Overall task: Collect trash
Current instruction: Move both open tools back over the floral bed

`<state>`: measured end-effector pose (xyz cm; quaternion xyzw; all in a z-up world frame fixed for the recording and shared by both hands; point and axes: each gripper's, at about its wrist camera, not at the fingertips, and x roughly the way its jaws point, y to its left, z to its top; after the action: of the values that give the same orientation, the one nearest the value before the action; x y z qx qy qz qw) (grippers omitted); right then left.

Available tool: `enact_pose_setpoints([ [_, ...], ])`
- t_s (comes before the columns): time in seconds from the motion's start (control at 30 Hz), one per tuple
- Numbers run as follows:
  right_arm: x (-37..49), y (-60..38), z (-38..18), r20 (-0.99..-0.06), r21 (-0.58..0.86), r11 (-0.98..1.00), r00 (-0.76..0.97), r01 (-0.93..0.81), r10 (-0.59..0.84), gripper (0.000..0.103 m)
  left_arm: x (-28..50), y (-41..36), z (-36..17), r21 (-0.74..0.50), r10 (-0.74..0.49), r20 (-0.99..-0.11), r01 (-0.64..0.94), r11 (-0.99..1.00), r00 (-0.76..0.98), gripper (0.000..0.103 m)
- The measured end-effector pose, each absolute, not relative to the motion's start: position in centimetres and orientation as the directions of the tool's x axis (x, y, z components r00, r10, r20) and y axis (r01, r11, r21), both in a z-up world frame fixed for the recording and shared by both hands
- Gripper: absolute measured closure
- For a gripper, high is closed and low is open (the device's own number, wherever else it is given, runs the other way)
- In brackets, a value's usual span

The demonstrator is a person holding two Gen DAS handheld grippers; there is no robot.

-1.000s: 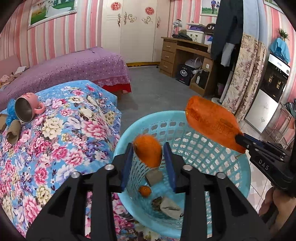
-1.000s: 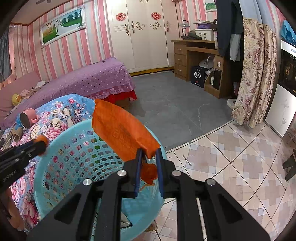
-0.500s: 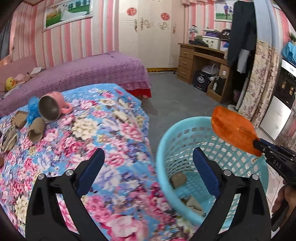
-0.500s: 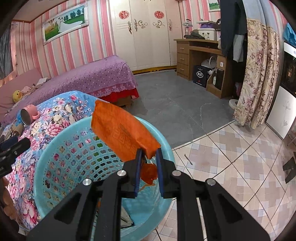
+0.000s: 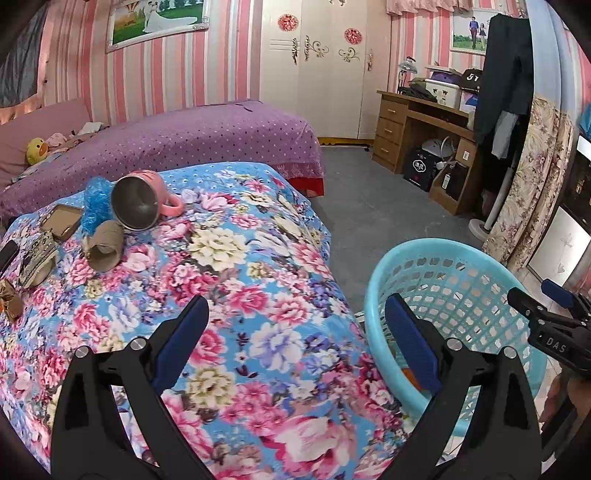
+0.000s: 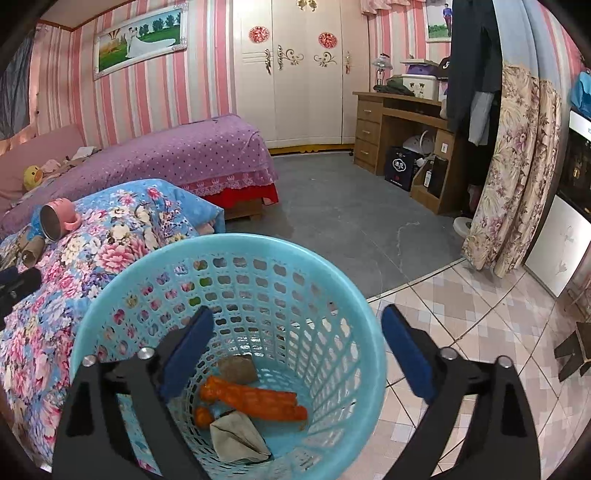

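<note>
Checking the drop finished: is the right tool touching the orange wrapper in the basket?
Apart. In the right wrist view the right tool is opening, empty, above the orange wrapper on the basket floor.

Purple dotted bed (image 5: 207, 136) along the striped wall, a yellow duck toy (image 5: 36, 149) up by its pillow end. White wardrobe (image 6: 295, 70) at the back (red ornaments on the doors), wooden desk (image 5: 413, 122) to its right, flowered curtain (image 6: 513, 166) hanging beside it, framed picture (image 5: 155, 18) up high.
</note>
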<state>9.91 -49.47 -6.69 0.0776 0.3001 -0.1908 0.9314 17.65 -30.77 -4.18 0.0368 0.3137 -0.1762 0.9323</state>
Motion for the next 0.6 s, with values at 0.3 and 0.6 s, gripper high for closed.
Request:
enact_pose_setpoints([
  [0.3, 11.2, -46.5, -5.9, -0.567, 0.004, 0.915, 0.755, 0.403, -0.33, 0.005, 17.2, -27.3, -2.8, -0.018, -0.266, -0.569, 0.312, 0.95, 0.778, 0.006],
  [0.6, 13.1, -42.7, -5.1, -0.555, -0.039, 0.911, 0.749, 0.411, -0.361, 0.005, 18.1, -21.2, -1.5, 0.019, -0.19, -0.547, 0.239, 0.971, 0.815, 0.006],
])
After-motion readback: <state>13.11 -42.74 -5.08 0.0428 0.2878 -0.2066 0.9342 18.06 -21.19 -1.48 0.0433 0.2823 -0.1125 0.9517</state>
